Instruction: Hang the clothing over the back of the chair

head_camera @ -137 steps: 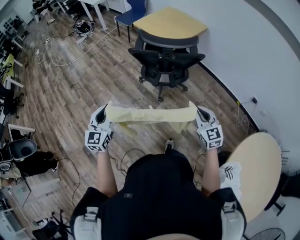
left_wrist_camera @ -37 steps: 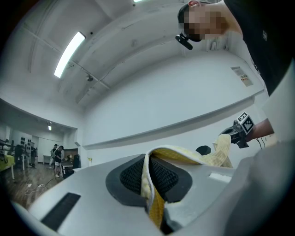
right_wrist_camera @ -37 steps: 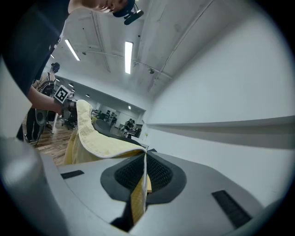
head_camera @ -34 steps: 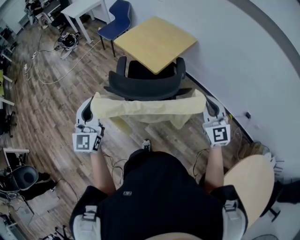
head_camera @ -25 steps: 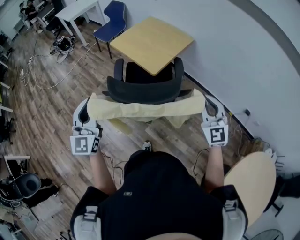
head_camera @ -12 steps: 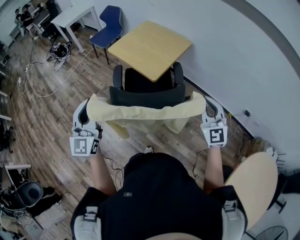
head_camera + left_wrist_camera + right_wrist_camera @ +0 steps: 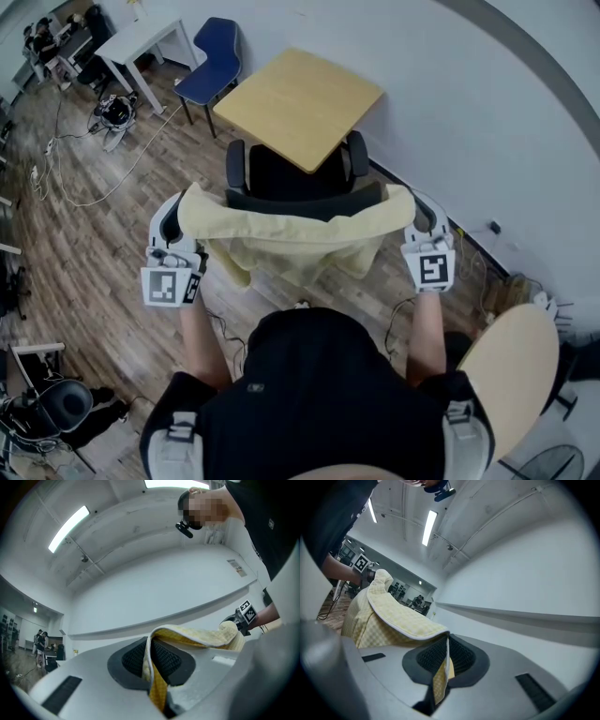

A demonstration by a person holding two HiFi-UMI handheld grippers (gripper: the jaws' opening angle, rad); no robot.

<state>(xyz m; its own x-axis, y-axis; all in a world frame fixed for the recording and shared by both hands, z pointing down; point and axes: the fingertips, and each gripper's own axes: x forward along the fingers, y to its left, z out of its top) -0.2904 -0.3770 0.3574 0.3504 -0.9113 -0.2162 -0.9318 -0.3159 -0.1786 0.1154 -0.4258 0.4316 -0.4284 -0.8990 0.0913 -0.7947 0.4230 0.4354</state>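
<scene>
The left gripper (image 7: 174,221) and right gripper (image 7: 419,217) each clench an end of the clothing (image 7: 291,236), stretched across the chair back (image 7: 309,203); lower both ends evenly, centred.

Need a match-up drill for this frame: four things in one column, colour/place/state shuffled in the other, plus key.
Things:
1. yellow garment
2. office chair
3. square table
4. side chair

States:
A. blue, beside the white desk
B. light wood top, close to the wall
C. clamped at one end by the left gripper, at the other by the right gripper
D. black, facing the table

Pairs: 1-C, 2-D, 3-B, 4-A
</scene>
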